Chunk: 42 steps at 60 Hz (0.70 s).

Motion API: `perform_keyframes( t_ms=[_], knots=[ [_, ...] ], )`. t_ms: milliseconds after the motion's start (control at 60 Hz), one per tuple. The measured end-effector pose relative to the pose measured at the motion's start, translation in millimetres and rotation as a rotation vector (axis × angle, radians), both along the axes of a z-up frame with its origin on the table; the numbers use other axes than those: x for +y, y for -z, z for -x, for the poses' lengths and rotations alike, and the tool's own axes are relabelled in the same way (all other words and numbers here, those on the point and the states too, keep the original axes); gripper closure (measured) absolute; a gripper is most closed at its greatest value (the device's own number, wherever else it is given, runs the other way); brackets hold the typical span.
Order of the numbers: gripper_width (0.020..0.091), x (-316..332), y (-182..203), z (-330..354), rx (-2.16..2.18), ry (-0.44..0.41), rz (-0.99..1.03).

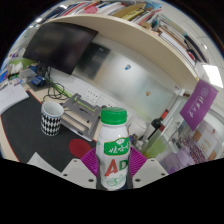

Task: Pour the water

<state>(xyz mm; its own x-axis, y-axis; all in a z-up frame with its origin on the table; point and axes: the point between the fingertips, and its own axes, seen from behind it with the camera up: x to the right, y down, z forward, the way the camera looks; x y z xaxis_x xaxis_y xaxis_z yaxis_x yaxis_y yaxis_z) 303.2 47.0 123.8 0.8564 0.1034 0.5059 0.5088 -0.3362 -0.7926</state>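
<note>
Office surroundings are seen beyond the work area: a dark monitor [60,44] at about ten o'clock, a pale wall at twelve, shelves crowded with books overhead, and a purple sign [203,100] at three o'clock. Closer in, a dark tabletop [25,125] is seen, on which a cup [51,117] with a black-and-white checked pattern is set upright at about nine o'clock from the bottle, well apart from it, its mouth open to the top. It is judged to be the vessel meant to receive the water, which would explain why it has been placed within easy reach.

A white bottle [114,150] with a green cap and a green and red label is held upright between the fingers of the tool [113,170], right at the centre and very near the lens. The magenta pads [80,148] are seen on either side of the bottle's body, and both appear to be pressed against it, so the tool is judged to be clamped on the bottle. The grip is taken low on the body, probably so that the neck is left clear for tipping. The cap is seen in place on the neck, so no water can be poured yet as things stand.

Whether the bottle's base is resting on the tabletop or raised from it cannot be told, since the base is hidden.
</note>
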Motion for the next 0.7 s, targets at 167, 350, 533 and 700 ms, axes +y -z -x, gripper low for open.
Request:
perform_keyframes(
  t_ms=[167,350,533,700],
  knots=[
    [0.0747,47.9,-16.6,43.5,-0.374,-0.151,0.033],
    [0.0748,82.4,-20.8,82.4,-0.821,-0.311,0.060],
    [0.0750,104.8,-20.3,99.6,-1.116,-0.386,0.090],
    [0.0749,115.6,-14.5,100.4,-1.276,-0.408,0.134]
  ],
)
